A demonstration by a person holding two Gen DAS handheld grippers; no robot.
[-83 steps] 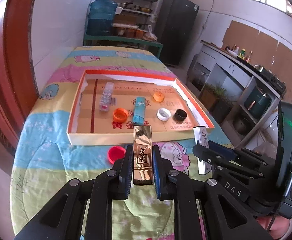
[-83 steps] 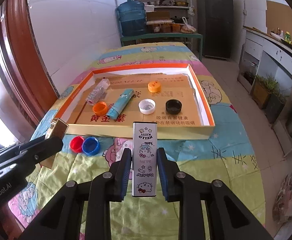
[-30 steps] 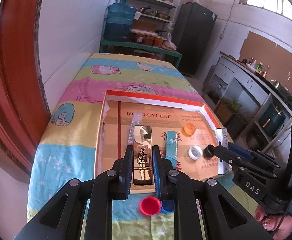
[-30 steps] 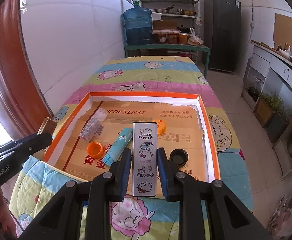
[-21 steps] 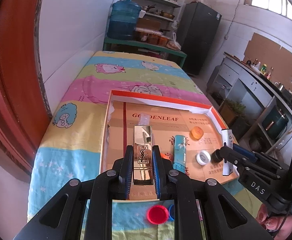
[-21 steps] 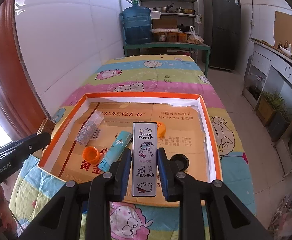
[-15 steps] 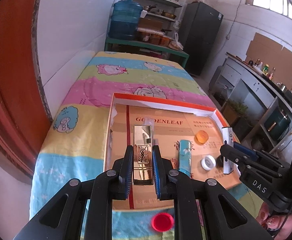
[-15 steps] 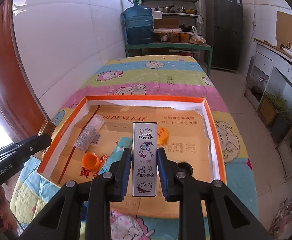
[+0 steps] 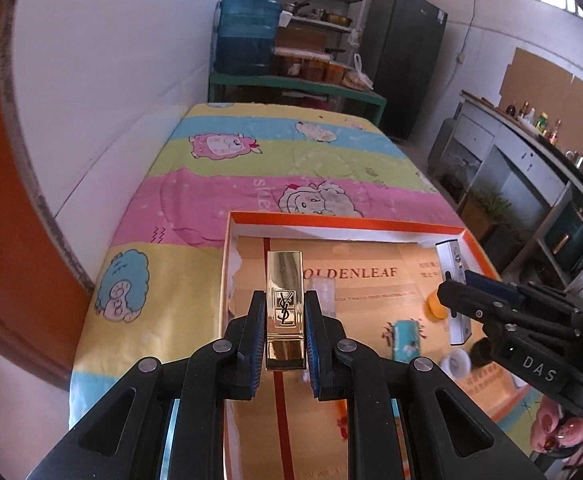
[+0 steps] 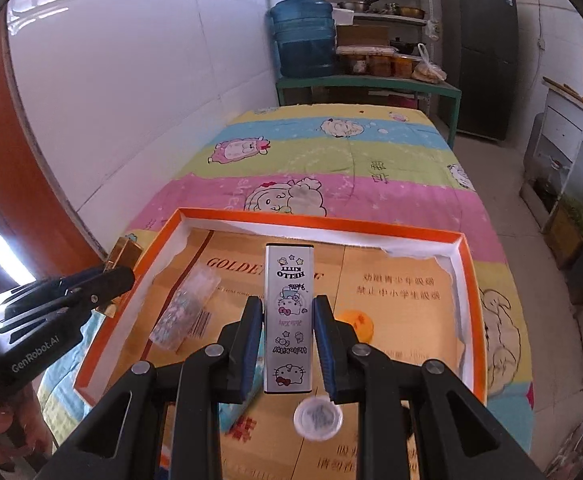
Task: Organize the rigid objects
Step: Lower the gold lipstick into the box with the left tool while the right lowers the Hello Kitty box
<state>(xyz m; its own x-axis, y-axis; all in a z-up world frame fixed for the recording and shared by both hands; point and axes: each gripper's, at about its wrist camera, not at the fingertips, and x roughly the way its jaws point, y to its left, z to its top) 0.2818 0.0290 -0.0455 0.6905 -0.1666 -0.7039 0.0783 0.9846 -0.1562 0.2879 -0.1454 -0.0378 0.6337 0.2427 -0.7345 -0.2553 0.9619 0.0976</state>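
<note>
left gripper [image 9: 285,334]: clamped on the gold lipstick case [image 9: 285,304], pads on its two long sides, logo face up, long axis pointing up the frame. Held above the left end of the box.
right gripper [image 10: 287,338]: clamped on the white Hello Kitty case [image 10: 289,320], same style of grip, print reads upside down in its own camera. Held over the middle of the box.
box [image 10: 465,280]: shallow orange-rimmed cardboard tray with white inner walls, lying on the striped cartoon cloth [image 9: 219,184] that covers the tabletop.
already in box: clear plastic vial [image 10: 187,308] at left centre of the right view, orange cap [image 10: 355,322] just right of the right gripper, white cap [image 10: 317,420] bottom centre, teal tube [image 9: 405,338] lower right of the left view.
free floor: looks open along the far wall, under and past the printed lettering, and down the left strip by the red line.
step (judgement): both cases carried over the box, neither released; next is set-down.
how to do it well: lower each case until it lies flat on the cardboard before opening. Keep the long axis parallel to the box wall. Aim gold at the left strip, clear of the vial. Aim white at the centre gap, between the vial and the orange cap.
risk: dropping from height, these hard cases would likely bounce or skid into the caps. Keep the two grippers apart so their bodies don't collide on the descent.
cannot tell: height of either case above the box floor.
</note>
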